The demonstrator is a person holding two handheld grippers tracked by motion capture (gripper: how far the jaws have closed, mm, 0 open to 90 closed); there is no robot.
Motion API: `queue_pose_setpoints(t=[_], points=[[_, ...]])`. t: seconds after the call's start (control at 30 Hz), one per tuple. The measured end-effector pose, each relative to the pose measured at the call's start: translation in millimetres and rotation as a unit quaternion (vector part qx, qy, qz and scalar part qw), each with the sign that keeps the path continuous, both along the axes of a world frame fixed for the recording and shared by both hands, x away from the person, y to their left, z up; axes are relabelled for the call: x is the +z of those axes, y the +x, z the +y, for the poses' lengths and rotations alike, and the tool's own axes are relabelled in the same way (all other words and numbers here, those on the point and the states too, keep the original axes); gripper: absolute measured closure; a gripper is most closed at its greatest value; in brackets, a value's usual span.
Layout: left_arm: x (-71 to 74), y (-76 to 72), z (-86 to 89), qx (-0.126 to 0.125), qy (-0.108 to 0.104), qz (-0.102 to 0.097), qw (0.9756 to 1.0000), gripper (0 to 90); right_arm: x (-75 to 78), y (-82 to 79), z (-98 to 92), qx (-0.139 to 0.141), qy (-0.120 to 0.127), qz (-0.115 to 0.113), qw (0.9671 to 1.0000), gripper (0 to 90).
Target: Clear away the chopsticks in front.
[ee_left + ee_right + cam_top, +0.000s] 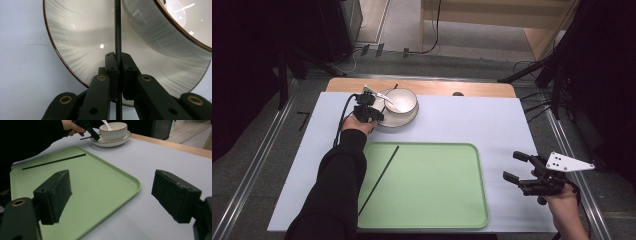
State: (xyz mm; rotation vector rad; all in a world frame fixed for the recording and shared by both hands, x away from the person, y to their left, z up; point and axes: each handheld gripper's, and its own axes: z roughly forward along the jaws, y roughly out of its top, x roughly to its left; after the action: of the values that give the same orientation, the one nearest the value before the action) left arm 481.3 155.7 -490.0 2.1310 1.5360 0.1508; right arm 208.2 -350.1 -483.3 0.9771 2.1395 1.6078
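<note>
My left gripper (118,58) is shut on a thin black chopstick (117,30) that runs across a white saucer (80,45) with a brown rim. A white bowl (160,32) stands on that saucer. In the high view the left gripper (374,107) sits at the saucer's left edge, beside the bowl (401,100), which holds a white spoon (388,99). A second black chopstick (379,177) lies slanted on the left part of the green tray (437,180). My right gripper (518,166) hovers right of the tray, open, with nothing between its pads (53,195).
The tray and saucer rest on a pale sheet (472,120) over a wooden table (482,89). In the right gripper view the tray's rounded corner (135,186) lies just ahead of the jaws. Dark stands and cables surround the table.
</note>
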Motion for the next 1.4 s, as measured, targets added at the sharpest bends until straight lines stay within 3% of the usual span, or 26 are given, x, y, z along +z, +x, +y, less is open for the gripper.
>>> queue_pose_setpoints(t=[0.37, 0.5, 0.53, 0.7, 0.73, 0.93, 1.0, 1.07, 1.13, 1.17, 1.4], points=[[14.9, -1.1, 17.0, 0.029, -0.016, -0.002, 0.9994, 85.5, -0.2, -0.2, -0.5, 0.0, -0.001, 0.0, 1.0, 16.4], [28.5, -3.9, 33.4, 0.053, -0.026, -0.007, 0.9982, 85.5, -0.6, 0.3, 0.0, -0.001, -0.002, 0.001, 1.0, 16.4], [34.4, -5.5, 41.6, 0.065, -0.038, -0.014, 0.9971, 85.5, -0.5, 0.3, 0.2, 0.0, -0.002, 0.001, 1.0, 16.4], [54.7, -13.1, 55.0, 0.072, -0.035, -0.022, 0.9965, 85.5, -0.4, 0.5, 0.6, 0.0, -0.003, 0.0, 1.0, 16.4], [59.6, -15.1, 56.9, 0.074, -0.043, -0.025, 0.996, 85.5, -0.4, 0.6, 0.7, 0.001, -0.004, 0.001, 1.0, 16.4], [89.4, -29.2, 55.2, 0.054, -0.066, -0.039, 0.9956, 85.5, -0.9, 1.0, 2.6, 0.004, -0.006, 0.002, 1.0, 16.4], [93.2, -32.2, 53.4, 0.05, -0.069, -0.039, 0.9956, 85.5, -1.0, 1.1, 2.6, 0.004, -0.007, 0.002, 1.0, 16.4], [100.1, -43.5, 45.5, 0.028, -0.074, -0.037, 0.9962, 85.5, -0.8, 0.5, 2.3, 0.002, -0.006, 0.005, 1.0, 16.4], [101.5, -47.7, 42.5, 0.021, -0.079, -0.038, 0.9959, 85.5, -0.8, 0.4, 1.9, 0.001, -0.006, 0.003, 1.0, 16.4], [103.7, -57.4, 35.9, 0.007, -0.088, -0.039, 0.9953, 85.5, -0.9, 0.3, 2.0, 0.001, -0.006, 0.004, 1.0, 16.4], [100.5, -83.4, 17.2, -0.03, -0.096, -0.04, 0.9942, 85.4, -1.1, 1.3, 3.4, 0.005, -0.009, 0.003, 0.9999, 16.4]])
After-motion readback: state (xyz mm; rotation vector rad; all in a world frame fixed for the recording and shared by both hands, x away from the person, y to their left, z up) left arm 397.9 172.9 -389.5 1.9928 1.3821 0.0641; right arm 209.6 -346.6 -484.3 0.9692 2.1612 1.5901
